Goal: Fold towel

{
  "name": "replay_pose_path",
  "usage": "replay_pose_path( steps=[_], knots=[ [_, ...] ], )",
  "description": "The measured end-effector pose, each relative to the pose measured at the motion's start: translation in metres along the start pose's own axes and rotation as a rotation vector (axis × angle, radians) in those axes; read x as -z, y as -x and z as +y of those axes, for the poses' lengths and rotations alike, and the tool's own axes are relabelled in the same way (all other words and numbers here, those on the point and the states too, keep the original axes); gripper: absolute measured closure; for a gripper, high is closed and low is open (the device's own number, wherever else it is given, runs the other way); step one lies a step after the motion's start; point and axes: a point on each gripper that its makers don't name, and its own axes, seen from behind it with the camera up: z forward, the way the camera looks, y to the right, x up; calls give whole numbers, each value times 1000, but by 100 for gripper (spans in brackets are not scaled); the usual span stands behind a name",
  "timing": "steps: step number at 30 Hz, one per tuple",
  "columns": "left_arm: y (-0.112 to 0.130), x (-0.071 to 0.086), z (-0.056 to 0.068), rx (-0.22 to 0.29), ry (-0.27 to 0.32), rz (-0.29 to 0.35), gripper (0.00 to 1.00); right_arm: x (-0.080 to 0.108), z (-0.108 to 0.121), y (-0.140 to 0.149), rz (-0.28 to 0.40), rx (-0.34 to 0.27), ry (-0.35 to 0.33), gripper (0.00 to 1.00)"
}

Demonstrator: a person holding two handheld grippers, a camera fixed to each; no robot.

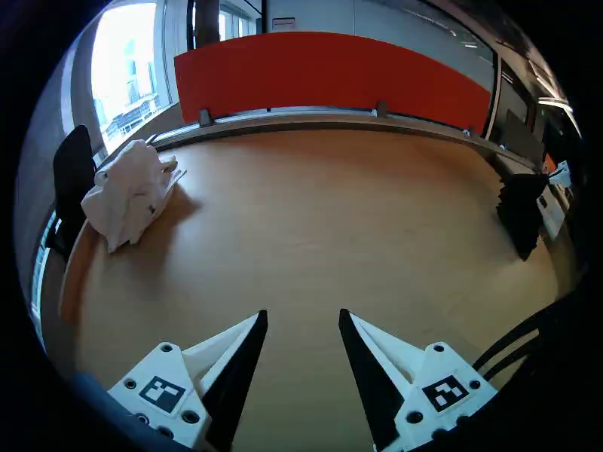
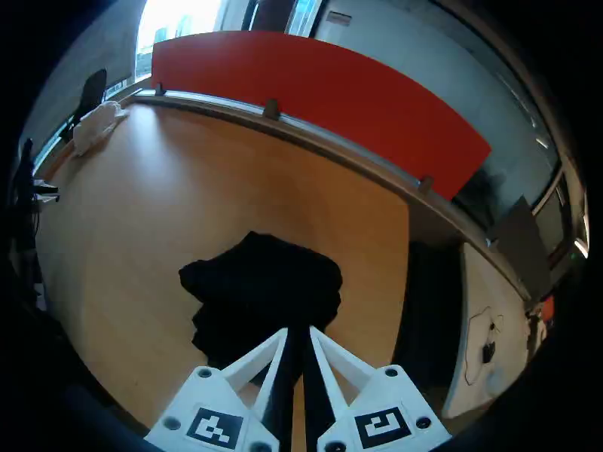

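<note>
- Your right gripper (image 2: 298, 331) has its jaws drawn nearly together, tips resting at the near edge of the black towel (image 2: 264, 290). Whether they pinch a fold or just sit over it, I cannot tell; dark pads on dark cloth hide the contact.
- The black towel lies crumpled in a heap on the wooden table (image 2: 151, 226), close to the table's right end. In that state it has no flat edge to fold along, so a narrow grip at the rim makes sense as a way to pull it open first.
- Your left gripper (image 1: 301, 324) is held over bare table with its jaws spread wide and nothing between them. It is well apart from the towel, which shows in the left gripper view as a dark shape at the far right (image 1: 524, 211).
- My reading is that the left is kept open and free so it can take a second corner once the right has one, since spreading the cloth needs two holds.
- A white cloth (image 1: 128, 192) sits bunched at the far left corner of the table, near a black chair (image 1: 71, 169) and well away from both grippers, so it seems set aside rather than in play.
- The red divider (image 1: 332, 71) runs along the table's far edge, so the clear wood in the middle is your room to lay the towel flat.
- The fold itself is not yet begun.
</note>
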Motion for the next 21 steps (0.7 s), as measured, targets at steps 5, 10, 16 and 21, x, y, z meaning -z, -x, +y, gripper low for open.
replay_pose_path(
  steps=[5, 10, 16, 21],
  knots=[
    [2, 1, -2, 0, -3, -2, 31, -5, 3, 19, -44, -18, 8, 95],
    [3, 2, -3, -1, -5, -2, 31, -10, 3, 36, -79, -30, 14, 95],
    [3, 2, -5, -3, -7, -1, 31, -15, 2, 55, -122, -45, 20, 95],
    [3, 2, -5, -5, -8, -2, 31, -18, -2, 70, -153, -54, 20, 95]
  ],
)
